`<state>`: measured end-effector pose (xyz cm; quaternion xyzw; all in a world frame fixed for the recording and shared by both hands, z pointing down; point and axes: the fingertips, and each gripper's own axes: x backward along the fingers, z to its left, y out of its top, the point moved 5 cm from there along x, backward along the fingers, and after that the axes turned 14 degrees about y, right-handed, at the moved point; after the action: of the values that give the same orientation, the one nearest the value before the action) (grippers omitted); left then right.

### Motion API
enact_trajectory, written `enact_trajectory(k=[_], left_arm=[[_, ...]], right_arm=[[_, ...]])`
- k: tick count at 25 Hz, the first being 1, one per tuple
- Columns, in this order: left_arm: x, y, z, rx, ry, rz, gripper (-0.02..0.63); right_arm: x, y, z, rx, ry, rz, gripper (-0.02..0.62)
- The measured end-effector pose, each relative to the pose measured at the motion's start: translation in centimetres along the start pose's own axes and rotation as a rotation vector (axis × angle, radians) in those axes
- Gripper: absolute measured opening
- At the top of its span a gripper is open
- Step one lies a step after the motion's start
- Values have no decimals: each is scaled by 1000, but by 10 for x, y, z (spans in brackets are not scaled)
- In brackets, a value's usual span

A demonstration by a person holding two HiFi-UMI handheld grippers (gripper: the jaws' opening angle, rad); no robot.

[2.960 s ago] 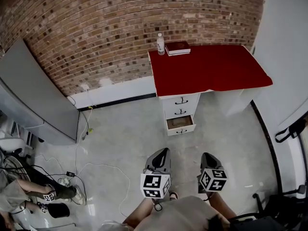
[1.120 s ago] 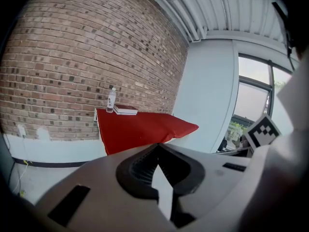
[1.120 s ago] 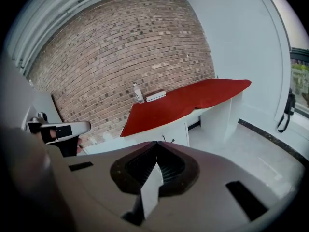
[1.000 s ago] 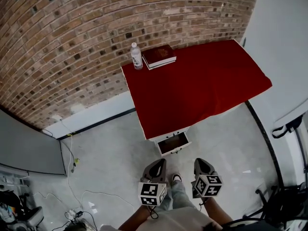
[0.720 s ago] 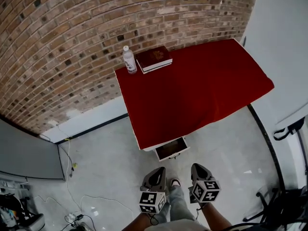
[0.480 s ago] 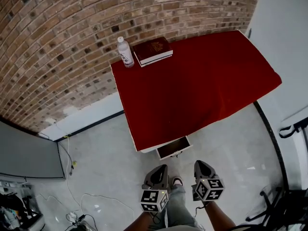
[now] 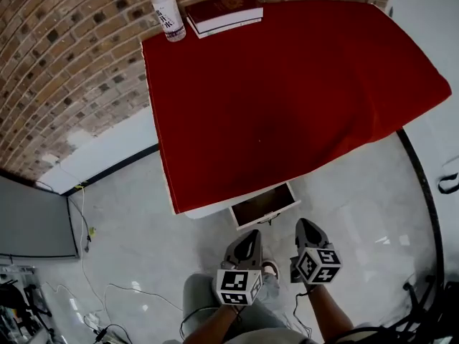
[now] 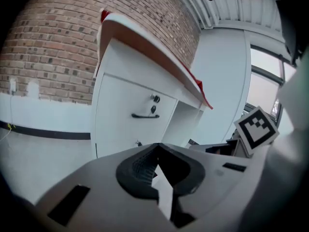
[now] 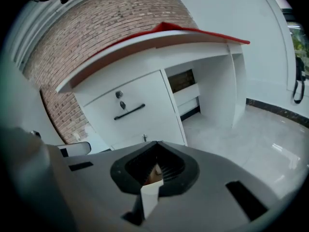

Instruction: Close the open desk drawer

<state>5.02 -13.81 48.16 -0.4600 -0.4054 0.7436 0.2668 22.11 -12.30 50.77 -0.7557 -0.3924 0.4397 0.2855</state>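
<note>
Under the desk's front edge, the white bottom drawer (image 7: 267, 214) juts open over the floor, its brown inside showing. It sits just ahead of both tongs, touching neither. The grey left gripper (image 7: 249, 236), marker cube on its back, has its ribbed black pads pressed together. The grey right gripper (image 7: 307, 225) is pinched tight too. A smooth red cloth (image 7: 287, 92) covers the desktop. At its far corner a clear plastic bottle (image 7: 166, 9) stands beside a dark red book (image 7: 224, 11), their print too small to read. Behind runs a rough brick wall (image 7: 64, 63). Loose cables (image 7: 115, 292) trail over the glossy grey floor (image 7: 129, 242). A black bar handle (image 8: 145, 115) and round keyhole (image 8: 155, 98) mark the shut drawer above.
</note>
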Motion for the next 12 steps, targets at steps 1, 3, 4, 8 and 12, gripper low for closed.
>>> enact_trajectory(k=[1, 3, 4, 8, 12], left_arm=[[-13, -19, 5, 8, 1, -2, 8], [-38, -53, 14, 23, -1, -10, 8], [-50, -68, 18, 27, 0, -19, 8], [-89, -121, 28, 26, 3, -64, 8], [-121, -169, 27, 16, -4, -106, 8]], right_arm=[[-12, -16, -10, 2, 1, 1, -2], [-34, -45, -32, 6, 0, -2, -2], [-45, -58, -42, 9, -1, -8, -2], [-80, -110, -79, 25, 9, -38, -2], [-103, -157, -115, 40, 26, -54, -2]])
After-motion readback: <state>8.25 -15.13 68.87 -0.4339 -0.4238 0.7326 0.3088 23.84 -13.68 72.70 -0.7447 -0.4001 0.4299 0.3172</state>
